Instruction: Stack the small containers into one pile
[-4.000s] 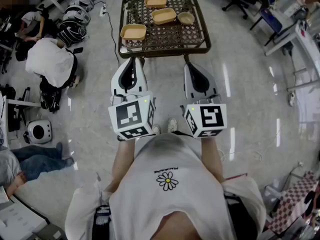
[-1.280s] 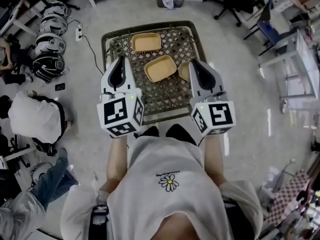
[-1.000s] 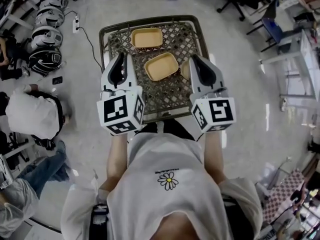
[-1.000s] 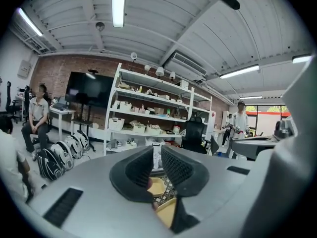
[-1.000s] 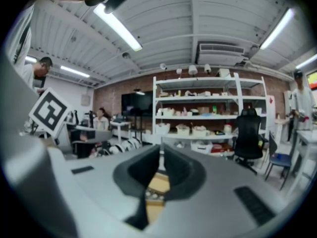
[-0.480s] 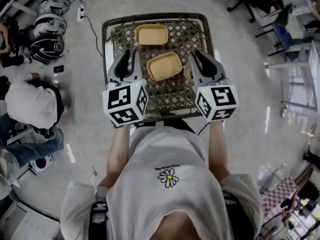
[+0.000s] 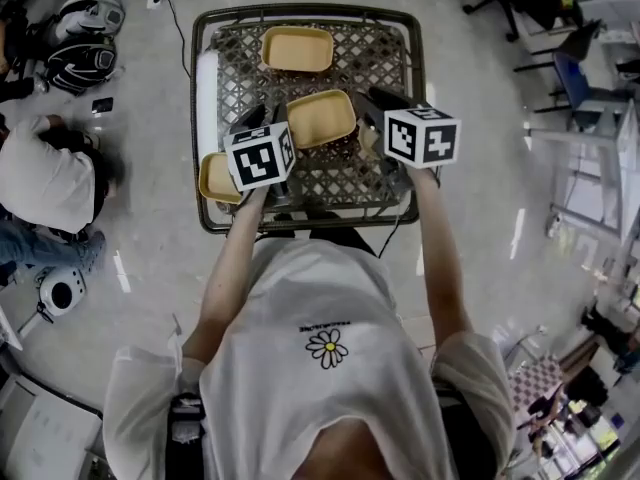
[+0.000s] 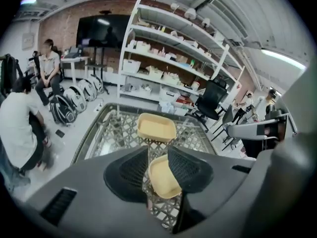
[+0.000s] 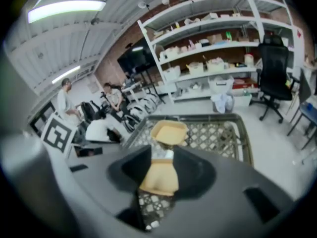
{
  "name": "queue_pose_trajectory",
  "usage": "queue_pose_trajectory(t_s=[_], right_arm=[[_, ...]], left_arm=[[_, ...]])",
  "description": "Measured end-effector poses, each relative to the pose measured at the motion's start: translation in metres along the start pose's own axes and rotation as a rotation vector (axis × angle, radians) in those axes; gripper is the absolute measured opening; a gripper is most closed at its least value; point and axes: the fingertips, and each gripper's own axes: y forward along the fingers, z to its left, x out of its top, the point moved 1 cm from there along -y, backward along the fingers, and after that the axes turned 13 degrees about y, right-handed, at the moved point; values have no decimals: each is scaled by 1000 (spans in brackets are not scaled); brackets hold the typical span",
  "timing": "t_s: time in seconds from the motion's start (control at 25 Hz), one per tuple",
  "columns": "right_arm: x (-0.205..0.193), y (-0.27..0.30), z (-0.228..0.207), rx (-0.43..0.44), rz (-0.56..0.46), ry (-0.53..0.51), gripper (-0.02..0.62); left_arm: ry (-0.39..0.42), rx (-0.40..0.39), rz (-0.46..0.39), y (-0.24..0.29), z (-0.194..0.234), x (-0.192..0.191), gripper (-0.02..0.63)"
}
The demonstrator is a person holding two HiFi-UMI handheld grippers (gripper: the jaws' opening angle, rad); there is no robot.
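Status: left tool (image 8: 157,150), right tool (image 9: 162,150) just opening, container (image 8: 163,178) between each | tips hidden overhead

Matt tan plastic containers (image 7: 321,118), dark metal lattice table (image 7: 378,56), glossy floor (image 7: 480,203)

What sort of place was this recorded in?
Probably a lab or workshop: stocked white shelving against a brick wall, an office chair, helmets on the floor.
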Motion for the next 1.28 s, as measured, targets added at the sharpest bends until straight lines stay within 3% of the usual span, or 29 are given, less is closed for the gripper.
queue_pose_trajectory(t_s=[0.16,0.32,0.68,0.92,1.28], right_arm=[[-29,46,-33,-35,191,50,138],[-56,77,-63,-119,343,34,138],[-87,116,-93,-189,548,44,137],[-98,122,-106,-224,597,58,90],[-107,126,-104,-190,624,117,41]], left_arm=[[-129,15,197,36,8,-50,144],[-168,24,332,57,11,-82,140],[-207,-29,431,81,0,-104,133],[-232,-30,482,93,-3,-114,82],[-249,-35,473,94,-7,-112,35]])
